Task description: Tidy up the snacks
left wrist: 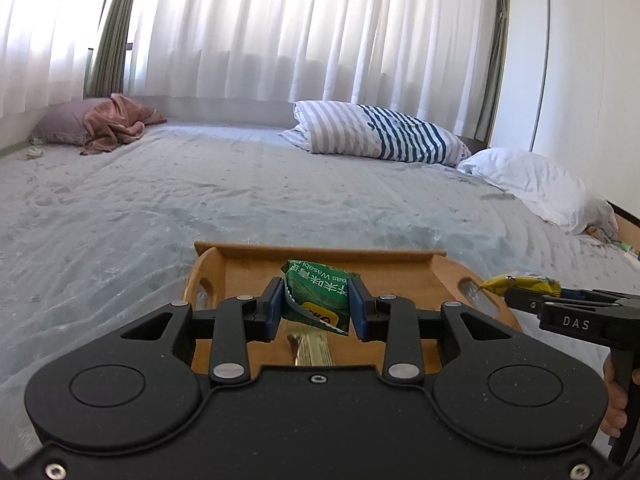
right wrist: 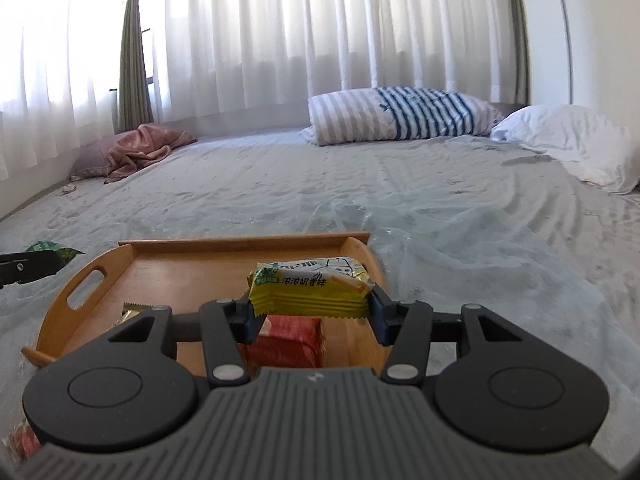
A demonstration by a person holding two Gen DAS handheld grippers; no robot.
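Note:
My left gripper [left wrist: 316, 304] is shut on a green wasabi-pea snack packet [left wrist: 320, 296], held above the wooden tray [left wrist: 248, 264]. A gold-wrapped snack [left wrist: 310, 348] lies in the tray below it. My right gripper [right wrist: 314, 312] is shut on a yellow snack packet [right wrist: 312, 286] over the right part of the same tray [right wrist: 168, 268]. A red packet [right wrist: 290, 338] rests in the tray beneath, and the gold wrapper [right wrist: 132, 309] shows at its left. In the left wrist view the right gripper [left wrist: 516, 292] with its yellow packet [left wrist: 520, 282] hangs at the tray's right end.
The tray sits on a grey bedsheet [left wrist: 200, 184]. A striped pillow [left wrist: 380, 132], a white pillow [left wrist: 536, 184] and a pink cloth [left wrist: 116, 124] lie at the far side by white curtains. Another red packet [right wrist: 24, 442] lies at the lower left of the right wrist view.

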